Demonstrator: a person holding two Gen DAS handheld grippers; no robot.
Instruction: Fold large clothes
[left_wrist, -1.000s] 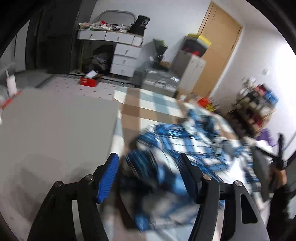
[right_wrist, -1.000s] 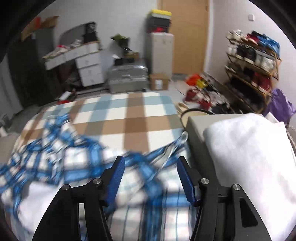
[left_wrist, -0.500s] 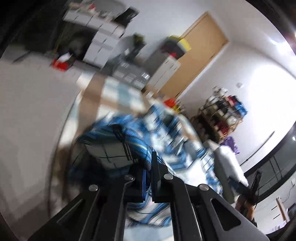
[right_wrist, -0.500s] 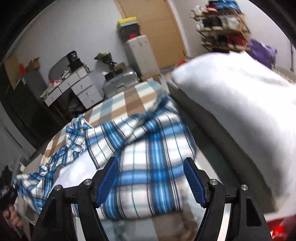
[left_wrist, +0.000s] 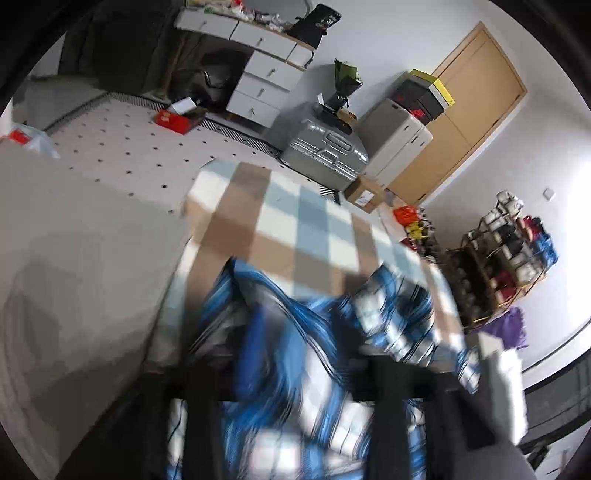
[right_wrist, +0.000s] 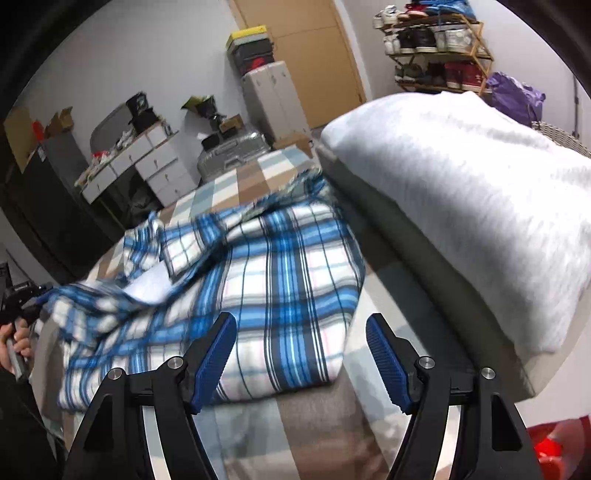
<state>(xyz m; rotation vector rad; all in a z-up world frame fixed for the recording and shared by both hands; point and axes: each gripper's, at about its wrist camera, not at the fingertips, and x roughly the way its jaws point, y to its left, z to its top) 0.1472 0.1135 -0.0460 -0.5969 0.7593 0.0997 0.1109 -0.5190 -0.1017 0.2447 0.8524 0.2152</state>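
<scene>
At far left of the right wrist view we see the left gripper (right_wrist: 22, 295), its finger state impossible to tell; its own view is blurred, cloth streaming over it. At centre, the blue plaid shirt (right_wrist: 258, 288) lies on the checked bedspread (right_wrist: 236, 181), one side doubled into a thick fold, the other rumpled: folding seems partly done, with squaring left. At lower centre, our right gripper (right_wrist: 301, 363) hovers with fingers spread, holding nothing. At upper right, a shoe rack (right_wrist: 436, 48) holds sneakers.
</scene>
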